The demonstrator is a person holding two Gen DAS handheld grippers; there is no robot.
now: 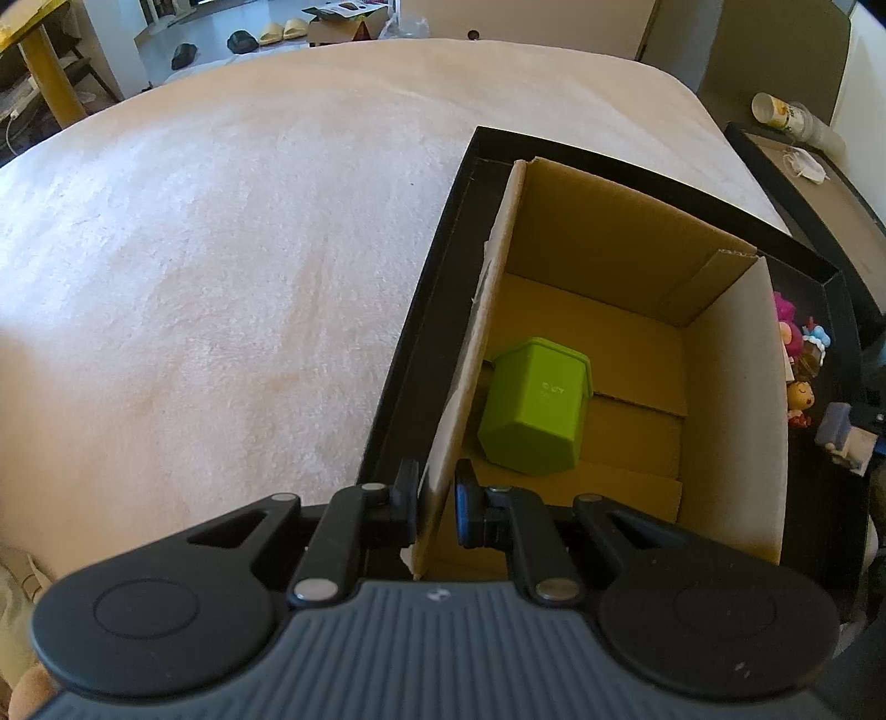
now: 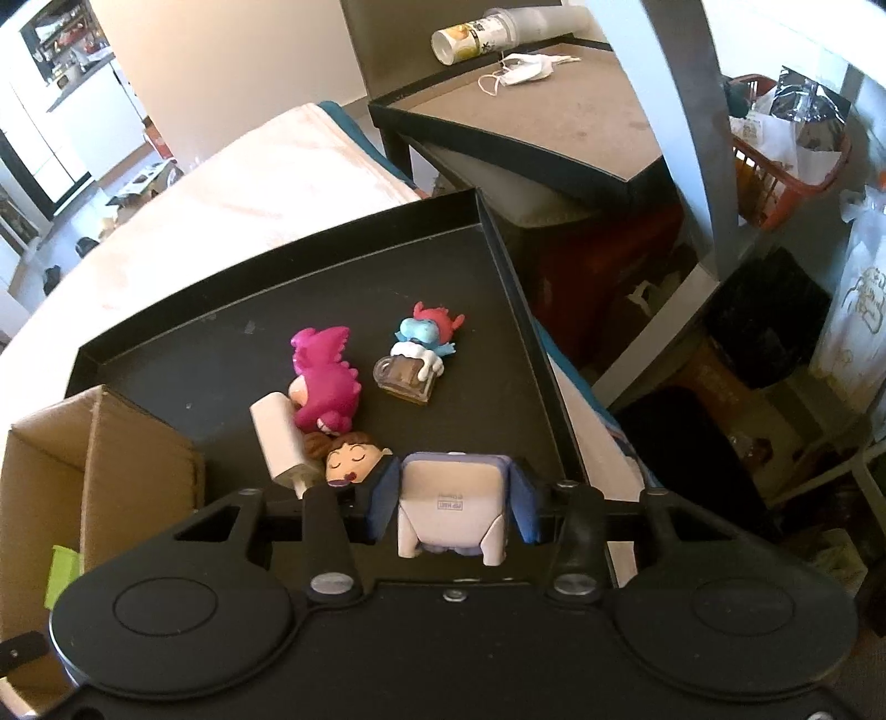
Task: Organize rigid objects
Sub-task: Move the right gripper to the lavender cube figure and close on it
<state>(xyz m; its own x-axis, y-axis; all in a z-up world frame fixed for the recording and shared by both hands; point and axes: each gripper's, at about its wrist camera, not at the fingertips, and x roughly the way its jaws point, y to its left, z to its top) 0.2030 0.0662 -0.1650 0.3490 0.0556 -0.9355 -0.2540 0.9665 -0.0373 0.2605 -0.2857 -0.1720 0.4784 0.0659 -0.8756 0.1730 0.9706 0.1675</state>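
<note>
My left gripper point(image 1: 436, 507) is shut on the left wall of an open cardboard box point(image 1: 736, 399), one pad on each side of the wall. A green plastic container point(image 1: 531, 415) lies on its side inside the box. The box stands in a black tray point(image 1: 421, 310). My right gripper point(image 2: 455, 507) is shut on a white and blue toy figure point(image 2: 451, 504) above the tray's point(image 2: 221, 343) near edge. On the tray lie a pink dinosaur toy point(image 2: 326, 376), a blue smurf figure with a mug point(image 2: 418, 354), a sleeping-face doll point(image 2: 351, 459) and a white charger point(image 2: 279, 437).
The tray rests on a cream blanket point(image 1: 221, 277). A dark side table point(image 2: 554, 111) with a cup point(image 2: 470, 36) and a face mask point(image 2: 520, 72) stands behind. A red basket point(image 2: 786, 160) and bags crowd the floor at right.
</note>
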